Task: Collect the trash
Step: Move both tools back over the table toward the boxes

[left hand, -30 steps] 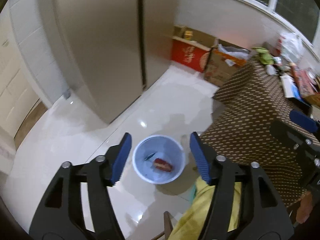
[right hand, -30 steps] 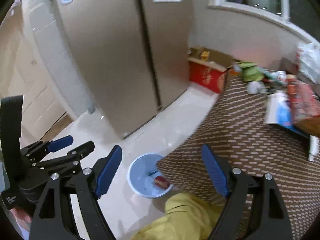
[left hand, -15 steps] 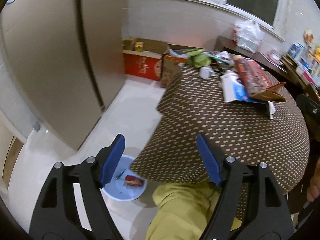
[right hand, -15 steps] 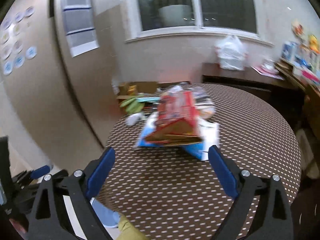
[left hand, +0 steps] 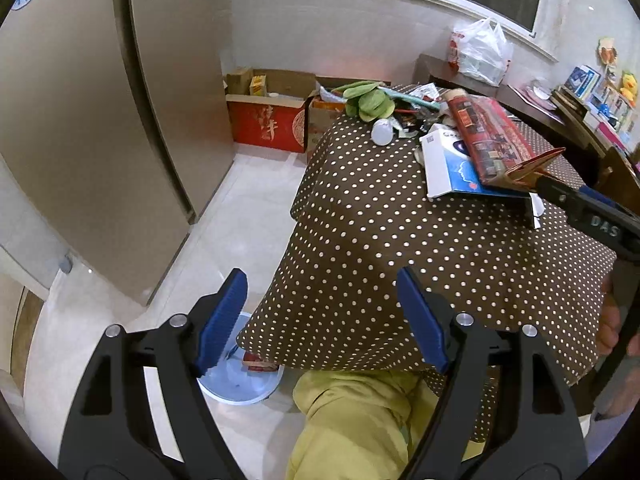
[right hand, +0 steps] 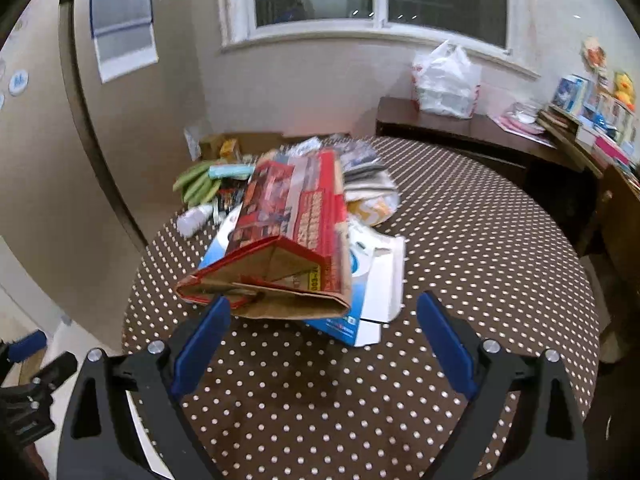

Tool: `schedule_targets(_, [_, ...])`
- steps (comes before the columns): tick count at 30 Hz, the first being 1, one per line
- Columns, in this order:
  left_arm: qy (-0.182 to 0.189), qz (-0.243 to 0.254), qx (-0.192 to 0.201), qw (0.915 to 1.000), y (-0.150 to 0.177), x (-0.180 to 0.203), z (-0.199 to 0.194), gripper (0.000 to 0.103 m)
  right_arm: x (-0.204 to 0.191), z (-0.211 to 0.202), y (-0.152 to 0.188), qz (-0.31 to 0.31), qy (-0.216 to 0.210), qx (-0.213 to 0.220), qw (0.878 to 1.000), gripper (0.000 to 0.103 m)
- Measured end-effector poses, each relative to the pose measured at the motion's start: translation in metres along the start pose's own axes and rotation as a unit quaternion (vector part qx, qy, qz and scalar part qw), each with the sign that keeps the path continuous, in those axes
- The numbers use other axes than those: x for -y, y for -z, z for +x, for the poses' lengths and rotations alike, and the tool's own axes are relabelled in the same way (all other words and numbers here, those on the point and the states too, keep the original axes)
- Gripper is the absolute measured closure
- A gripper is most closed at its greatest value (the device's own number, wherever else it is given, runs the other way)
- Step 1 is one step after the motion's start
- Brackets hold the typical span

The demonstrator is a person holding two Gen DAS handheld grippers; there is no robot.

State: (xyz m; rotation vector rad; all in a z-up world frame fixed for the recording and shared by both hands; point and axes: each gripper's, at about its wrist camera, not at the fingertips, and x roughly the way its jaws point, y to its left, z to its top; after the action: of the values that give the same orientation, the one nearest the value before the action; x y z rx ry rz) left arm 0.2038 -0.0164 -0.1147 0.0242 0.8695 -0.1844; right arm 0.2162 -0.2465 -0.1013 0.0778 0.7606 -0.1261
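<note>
Right gripper (right hand: 320,340) swung from bin (left hand: 240,380) up to table's red carton (right hand: 288,240); closer.

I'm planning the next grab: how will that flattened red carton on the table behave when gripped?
The red carton looks like thin, creased cardboard, so probably light and apt to flex. Its near end gapes open, so it may crush under the right gripper. It rests on a blue-and-white box, so it could slide.

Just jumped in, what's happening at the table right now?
Both grippers are open and empty. The right gripper is lined up at the red carton on the table, not gripping it. The left gripper hangs off the table edge above the bin, which already holds a red wrapper.
</note>
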Motion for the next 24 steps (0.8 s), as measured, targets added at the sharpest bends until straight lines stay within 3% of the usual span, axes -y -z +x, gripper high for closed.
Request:
schedule_targets(9, [-0.009,-0.002,-0.024,0.9997,0.001,-0.006,0.017,0.027,0.011,0.030,-0.003,0.014,-0.015,-0.039,0.999,0.011])
schedule_targets(16, [-0.006,0.003,-0.030,0.9995,-0.001,-0.003,0.020,0.027,0.014,-0.001,-0.005,0.016,-0.049,-0.001,0.999,0.011])
schedule_targets(24, [0.004,0.005,-0.023,0.9997,-0.009,0.001,0.016,0.027,0.007,0.031,-0.025,0.013,-0.041,-0.035,0.998,0.011])
